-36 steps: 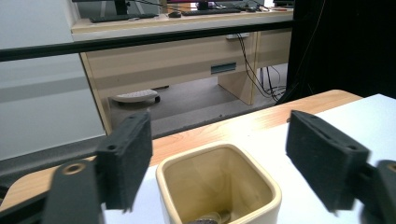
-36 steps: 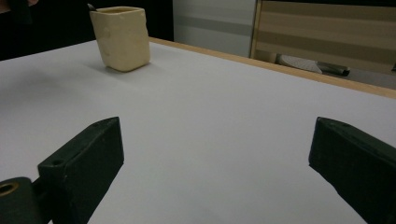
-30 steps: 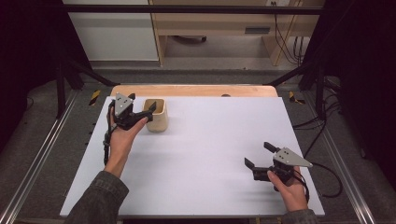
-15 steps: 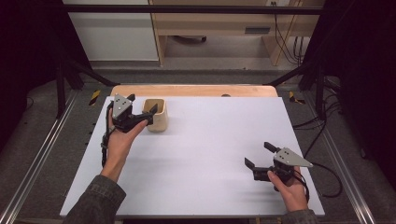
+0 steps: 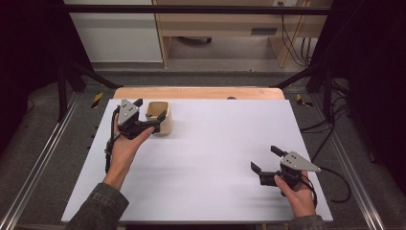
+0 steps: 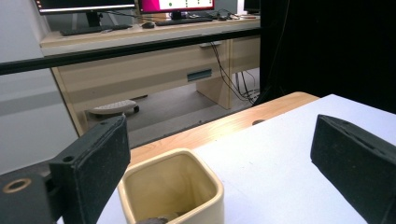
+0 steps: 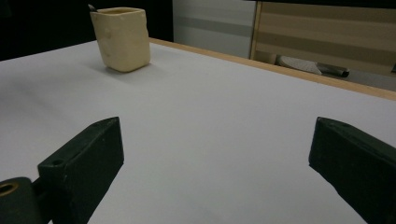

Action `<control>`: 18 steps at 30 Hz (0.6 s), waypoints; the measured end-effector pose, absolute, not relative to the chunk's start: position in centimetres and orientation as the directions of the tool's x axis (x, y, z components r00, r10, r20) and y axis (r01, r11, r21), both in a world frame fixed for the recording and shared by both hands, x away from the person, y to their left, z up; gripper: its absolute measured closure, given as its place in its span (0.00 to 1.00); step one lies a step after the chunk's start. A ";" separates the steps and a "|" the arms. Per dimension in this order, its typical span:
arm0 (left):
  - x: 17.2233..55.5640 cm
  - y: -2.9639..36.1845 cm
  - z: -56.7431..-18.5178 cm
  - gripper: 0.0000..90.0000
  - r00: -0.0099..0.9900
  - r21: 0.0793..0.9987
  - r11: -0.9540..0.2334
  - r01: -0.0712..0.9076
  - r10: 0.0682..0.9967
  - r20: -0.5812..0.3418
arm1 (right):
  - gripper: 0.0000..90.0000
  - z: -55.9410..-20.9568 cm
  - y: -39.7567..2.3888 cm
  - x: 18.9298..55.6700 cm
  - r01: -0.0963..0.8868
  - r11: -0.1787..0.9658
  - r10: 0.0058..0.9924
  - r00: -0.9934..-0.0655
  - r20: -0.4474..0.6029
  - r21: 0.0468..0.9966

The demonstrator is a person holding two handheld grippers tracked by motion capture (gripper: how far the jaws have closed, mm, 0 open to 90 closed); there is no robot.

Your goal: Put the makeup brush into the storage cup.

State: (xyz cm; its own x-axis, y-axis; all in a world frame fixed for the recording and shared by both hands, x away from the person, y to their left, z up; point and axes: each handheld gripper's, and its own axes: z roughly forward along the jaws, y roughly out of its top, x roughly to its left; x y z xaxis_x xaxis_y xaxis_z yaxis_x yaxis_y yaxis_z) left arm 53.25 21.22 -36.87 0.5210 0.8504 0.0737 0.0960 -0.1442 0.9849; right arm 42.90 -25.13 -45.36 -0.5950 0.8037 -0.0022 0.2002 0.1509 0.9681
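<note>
Since a second ago my left gripper has drawn slightly back toward me, and its jaws have just been opening, spread wide now and pinching nothing. Between them sits the cream cup, at the table's far left; the left jaw stands off its left wall, the right jaw at its near right corner, though I cannot tell whether it touches. Square-mouthed and glossy, the cup holds something small and dark. Near right, my right gripper rests spread, empty.
</note>
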 end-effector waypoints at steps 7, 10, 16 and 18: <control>53.0 20.5 -37.2 0.05 0.556 0.982 -0.159 0.104 0.828 0.075 | 0.04 -45.3 -25.1 42.9 0.202 0.146 0.804 -0.595 0.003 0.968; 52.8 20.0 -37.4 0.05 0.579 0.980 -0.173 0.102 0.811 0.083 | 0.04 -45.3 -25.1 42.9 0.202 0.145 0.804 -0.594 0.003 0.969; 52.2 19.3 -37.8 0.05 0.614 0.978 -0.183 0.101 0.785 0.083 | 0.04 -45.3 -25.0 42.9 0.200 0.148 0.803 -0.595 0.000 0.968; 51.9 19.2 -38.0 0.05 0.628 0.978 -0.182 0.101 0.774 0.079 | 0.04 -45.3 -25.0 42.8 0.200 0.146 0.805 -0.593 0.001 0.969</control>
State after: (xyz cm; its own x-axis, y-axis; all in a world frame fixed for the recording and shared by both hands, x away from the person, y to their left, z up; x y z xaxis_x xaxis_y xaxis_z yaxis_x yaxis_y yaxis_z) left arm 51.93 19.23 -38.02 0.6276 0.7744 0.0794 0.1015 -0.1825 0.9780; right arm 42.83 -25.03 -45.31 -0.5928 0.8053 0.0005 0.1996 0.1463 0.9689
